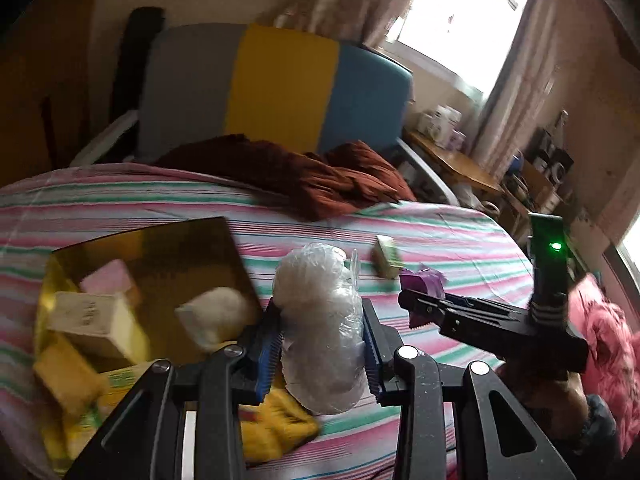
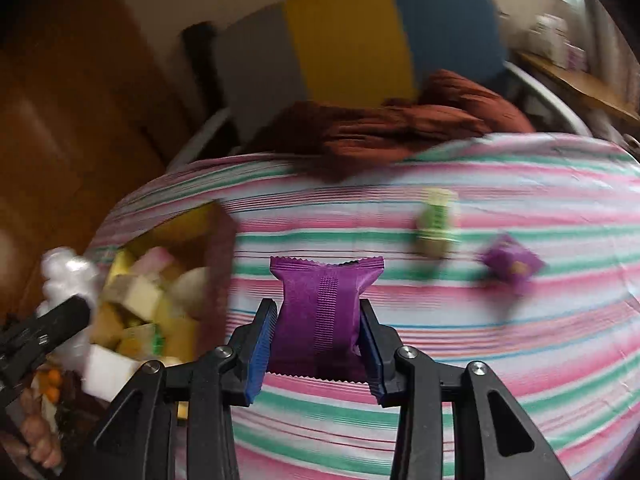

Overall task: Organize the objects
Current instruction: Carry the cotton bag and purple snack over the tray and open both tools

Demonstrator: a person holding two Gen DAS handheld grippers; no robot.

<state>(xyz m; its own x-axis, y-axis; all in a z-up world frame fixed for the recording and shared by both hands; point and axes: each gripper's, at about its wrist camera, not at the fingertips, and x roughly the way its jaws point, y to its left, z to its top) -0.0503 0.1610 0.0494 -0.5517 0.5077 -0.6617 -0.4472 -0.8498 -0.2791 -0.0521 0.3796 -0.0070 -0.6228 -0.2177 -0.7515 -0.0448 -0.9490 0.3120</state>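
Observation:
My left gripper (image 1: 320,340) is shut on a clear plastic bag of white stuff (image 1: 320,320), held above the striped bed (image 1: 120,200), just right of a gold box (image 1: 160,248) with several small packs inside. My right gripper (image 2: 318,336) is shut on a purple snack packet (image 2: 320,312) above the bed. The right gripper also shows in the left wrist view (image 1: 420,304), to the right of the bag. The gold box (image 2: 216,248) and the bag (image 2: 68,276) show at the left in the right wrist view.
A green-and-white small pack (image 2: 436,224) and a purple packet (image 2: 512,264) lie on the bed to the right; the green pack also shows in the left wrist view (image 1: 386,256). A brown blanket (image 1: 300,172) lies at the bed's far edge. A yellow pack (image 1: 276,428) lies under my left gripper.

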